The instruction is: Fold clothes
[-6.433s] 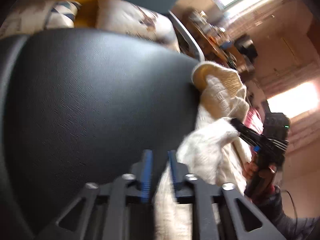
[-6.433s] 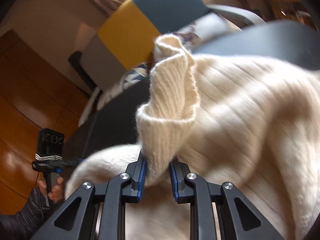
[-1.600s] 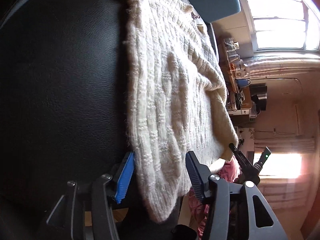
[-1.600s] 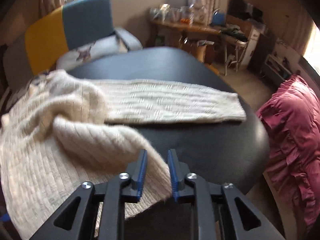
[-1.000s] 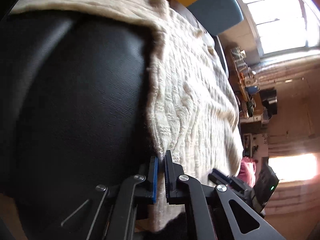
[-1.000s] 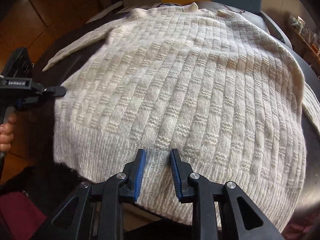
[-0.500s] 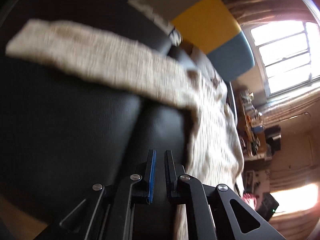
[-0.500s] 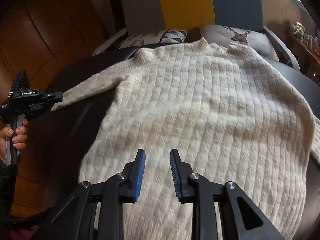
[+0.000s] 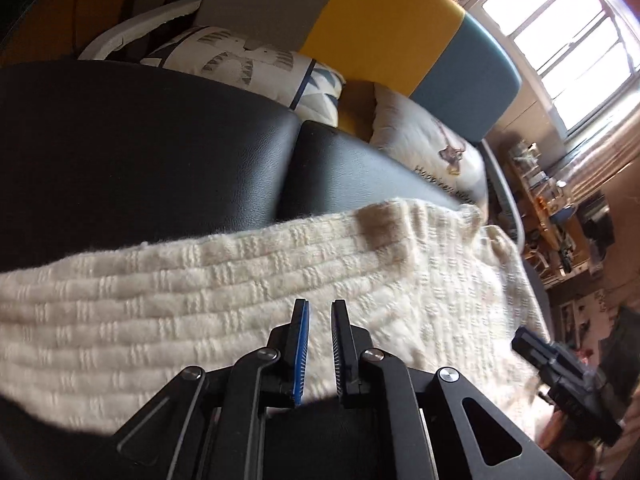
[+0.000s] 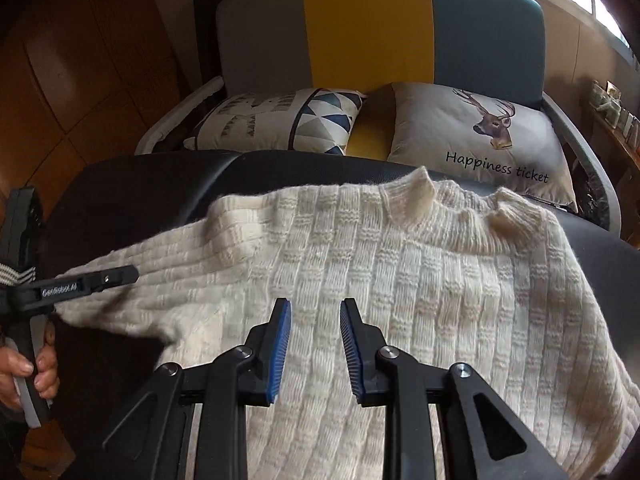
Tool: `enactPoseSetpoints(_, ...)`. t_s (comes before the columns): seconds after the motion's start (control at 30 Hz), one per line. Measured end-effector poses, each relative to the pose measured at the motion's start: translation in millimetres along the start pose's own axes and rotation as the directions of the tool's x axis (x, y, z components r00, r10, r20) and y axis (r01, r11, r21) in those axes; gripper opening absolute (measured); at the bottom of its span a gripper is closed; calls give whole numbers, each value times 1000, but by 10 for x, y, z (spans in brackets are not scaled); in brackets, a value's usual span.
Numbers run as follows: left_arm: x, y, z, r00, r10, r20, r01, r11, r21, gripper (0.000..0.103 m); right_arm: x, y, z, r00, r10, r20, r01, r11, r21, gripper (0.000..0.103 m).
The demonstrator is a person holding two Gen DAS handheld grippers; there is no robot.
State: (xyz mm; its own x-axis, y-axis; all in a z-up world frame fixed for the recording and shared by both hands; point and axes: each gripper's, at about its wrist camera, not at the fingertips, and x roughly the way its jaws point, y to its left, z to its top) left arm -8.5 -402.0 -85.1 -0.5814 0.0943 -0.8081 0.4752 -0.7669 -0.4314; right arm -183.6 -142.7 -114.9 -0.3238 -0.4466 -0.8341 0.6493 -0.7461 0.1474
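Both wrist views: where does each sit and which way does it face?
Left wrist: on the left gripper, jaws opening and empty, looking along the sweater's sleeve; right gripper at right.
Right wrist: on the right gripper, facing the sweater and deer cushion; hand at left.
Shared: sweater, sofa.

One sweater [image 10: 400, 280] lies on one black worktop [image 10: 140, 184]. Two cushions sit behind it: a triangle-patterned one [image 10: 288, 120] and a deer-print one [image 10: 480, 132]. One three-coloured sofa [image 10: 368, 28]. Two hand-held grippers: left [image 9: 318, 344], right [image 10: 314, 344].
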Motion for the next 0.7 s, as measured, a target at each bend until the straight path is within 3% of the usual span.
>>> enactPoseSetpoints(0.13, 96, 144, -19, 996, 88, 7, -88, 996, 19, 10, 448, -61, 171, 996, -39, -86, 39, 999, 3, 25)
enactPoseSetpoints(0.27, 124, 335, -27, 996, 90, 13, -90, 996, -7, 9, 768, -2, 209, 990, -69, -121, 69, 998, -5, 28)
enactPoseSetpoints(0.53, 27, 480, 129, 982, 160, 102, -162, 987, 9, 8, 934, 36, 485, 991, -49, -123, 61, 993, 96, 28)
enactPoseSetpoints(0.63, 30, 628, 262, 982, 159, 102, -158, 987, -12, 8, 927, 60, 519, 992, -47, -120, 59, 993, 99, 28)
enactPoseSetpoints(0.7, 18, 714, 340, 983, 152, 98, -150, 988, -32, 8, 768, 45, 469, 996, -7, -85, 16, 995, 97, 28)
